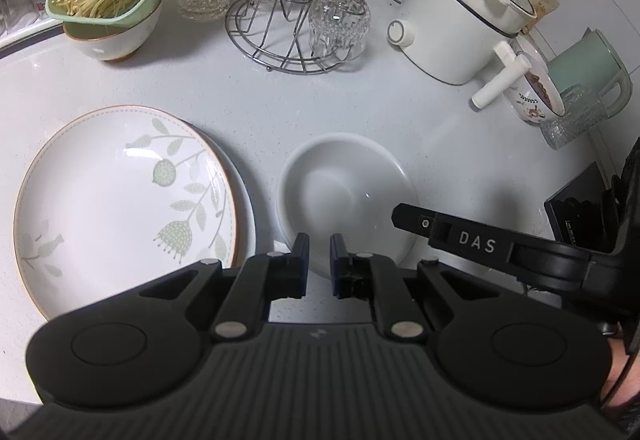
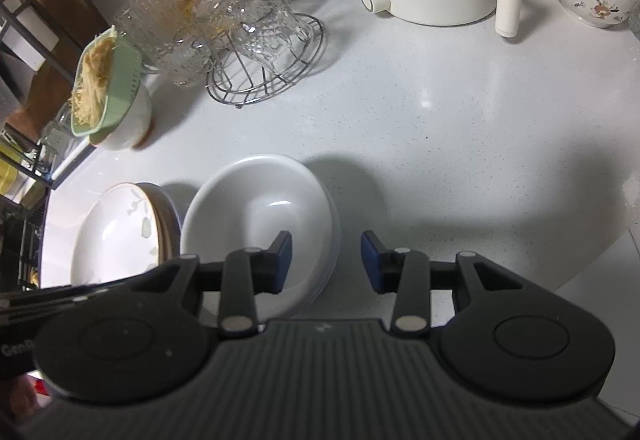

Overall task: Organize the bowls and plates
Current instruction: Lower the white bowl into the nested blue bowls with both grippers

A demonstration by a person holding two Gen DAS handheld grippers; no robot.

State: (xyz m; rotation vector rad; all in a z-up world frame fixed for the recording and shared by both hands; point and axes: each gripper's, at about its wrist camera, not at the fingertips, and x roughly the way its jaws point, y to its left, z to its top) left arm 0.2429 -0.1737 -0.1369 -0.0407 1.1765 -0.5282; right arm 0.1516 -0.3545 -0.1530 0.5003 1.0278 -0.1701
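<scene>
The only clear writing is "DAS", white on the black arm of the right gripper point(image 1: 404, 217) where it crosses the left wrist view; a partial "Gen" shows at the lower-left edge of the right wrist view. On the speckled white countertop point(image 1: 260, 95), from the left: a leaf-patterned plate point(image 1: 120, 207) stacked on another plate, then just beside it a white bowl point(image 1: 344, 191), apparently nested on others. The left gripper point(image 1: 319, 258) hovers at the bowl's near rim, its jaws nearly closed and holding nothing. The right gripper point(image 2: 326, 260) straddles the bowl's point(image 2: 256, 215) right rim, jaws spread. Behind stand a wire glass rack point(image 1: 280, 35), a white electric pot point(image 1: 460, 23) and tiled wall.
</scene>
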